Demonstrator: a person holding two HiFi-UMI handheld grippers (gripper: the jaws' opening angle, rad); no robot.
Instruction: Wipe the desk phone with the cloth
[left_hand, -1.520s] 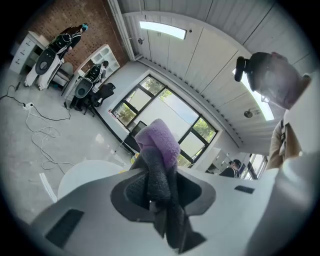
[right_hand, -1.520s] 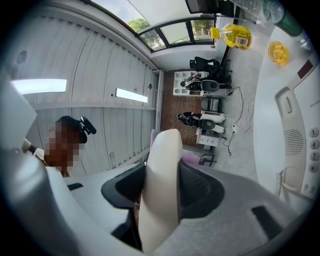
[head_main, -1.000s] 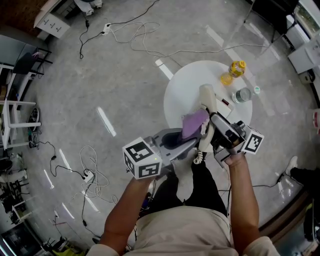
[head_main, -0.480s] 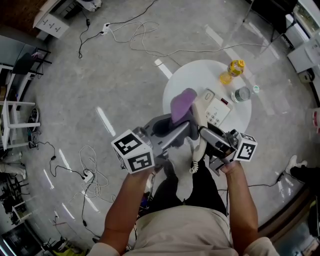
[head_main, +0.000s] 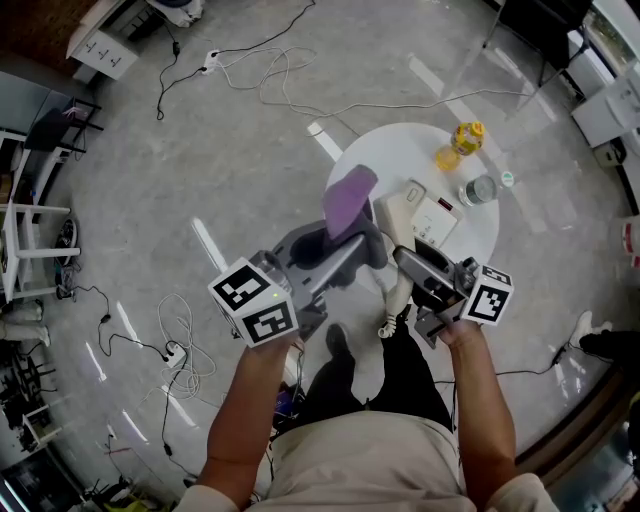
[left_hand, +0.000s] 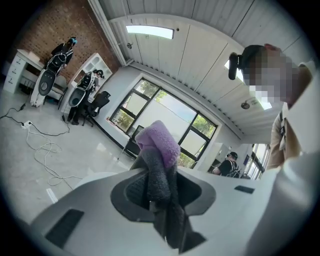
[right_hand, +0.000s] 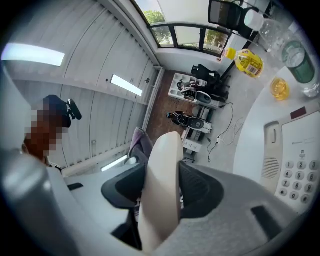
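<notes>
My left gripper (left_hand: 161, 186) pinches the purple cloth (left_hand: 159, 142), which sticks up past the jaws. My right gripper (right_hand: 161, 190) is clamped on the cream handset (right_hand: 162, 165), held off the phone (head_main: 428, 215). The phone sits by the near edge of the round table (head_main: 395, 155). A yellow bottle (head_main: 462, 142) stands at the far edge

A lab-like workshop hall: polished grey floor (head_main: 250, 150) strewn with loose cables (head_main: 275, 62), a metal rack (head_main: 35, 215), a brick wall (left_hand: 42, 32), tall windows (left_hand: 167, 112) and machines on stands (left_hand: 47, 85).
</notes>
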